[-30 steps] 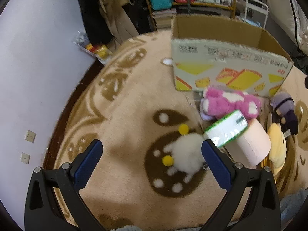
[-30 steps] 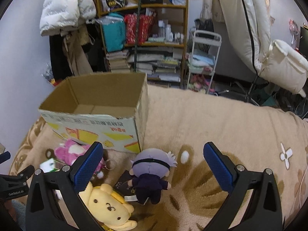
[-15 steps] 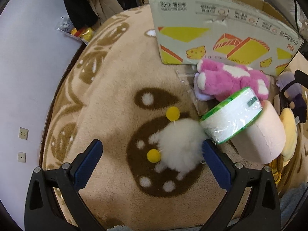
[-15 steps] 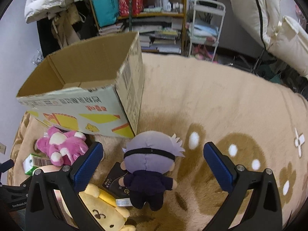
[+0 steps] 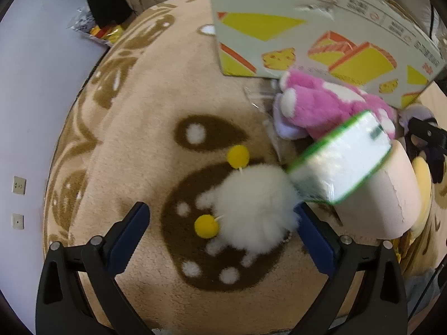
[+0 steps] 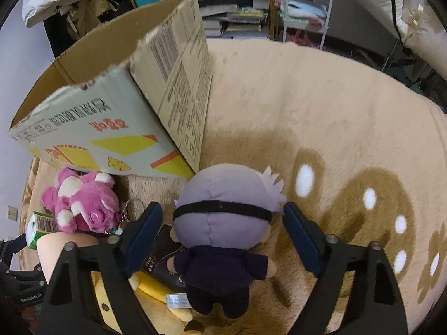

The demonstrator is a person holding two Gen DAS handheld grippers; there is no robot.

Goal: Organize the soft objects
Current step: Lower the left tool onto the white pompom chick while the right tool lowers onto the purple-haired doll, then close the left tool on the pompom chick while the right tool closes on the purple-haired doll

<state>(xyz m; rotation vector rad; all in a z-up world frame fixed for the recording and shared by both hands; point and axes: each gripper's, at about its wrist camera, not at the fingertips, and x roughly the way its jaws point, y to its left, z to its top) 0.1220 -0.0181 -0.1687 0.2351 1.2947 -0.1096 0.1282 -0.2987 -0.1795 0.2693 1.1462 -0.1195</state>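
1. your right gripper (image 6: 222,224) straddles the grey-haired doll's (image 6: 223,215) head; its jaws have just been closing in, pads not pressing yet.
2. doll stands upright just beside the cardboard box (image 6: 111,128) corner, long axis running toward you.
3. left gripper (image 5: 220,231) is wide open around the white pompom toy (image 5: 254,209), which sits toward its right finger.

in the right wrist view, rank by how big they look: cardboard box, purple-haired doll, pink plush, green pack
1. cardboard box, by far the largest
2. purple-haired doll, though it sits closest to the camera, which inflates it
3. pink plush
4. green pack, smallest, but partly hidden at the picture's edge, so its full size is unsure
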